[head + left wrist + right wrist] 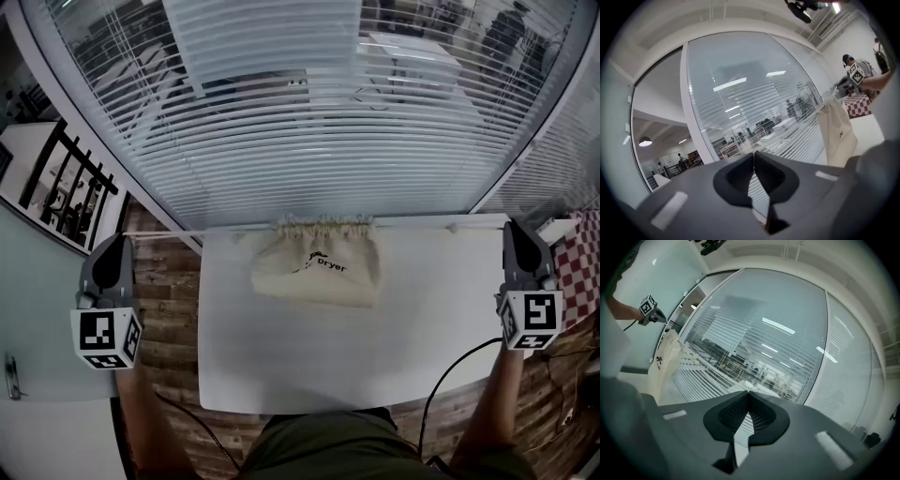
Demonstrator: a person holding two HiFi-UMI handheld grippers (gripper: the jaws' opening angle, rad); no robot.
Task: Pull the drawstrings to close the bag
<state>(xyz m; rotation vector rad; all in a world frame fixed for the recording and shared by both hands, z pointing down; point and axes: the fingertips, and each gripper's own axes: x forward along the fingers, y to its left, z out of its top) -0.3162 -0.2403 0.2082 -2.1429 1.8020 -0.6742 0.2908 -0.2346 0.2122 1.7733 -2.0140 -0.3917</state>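
A cream cloth bag (319, 267) lies at the far edge of the white table (309, 361), its mouth gathered into ruffles. A thin drawstring (178, 233) runs left from the mouth to my left gripper (115, 242), which is shut on it beyond the table's left edge. Another drawstring (441, 222) runs right to my right gripper (517, 227), also shut on it. In the left gripper view the jaws (753, 154) meet, with the bag (839, 131) to the right. The right gripper view shows closed jaws (748, 393), the bag (663, 362) at left and a knotted string (693, 357) leading in.
Window blinds (309, 141) rise straight behind the table. Brick-patterned floor (169, 300) lies on both sides. A red checked cloth (577, 267) is at the far right. A black cable (450, 370) hangs over the table's near right corner.
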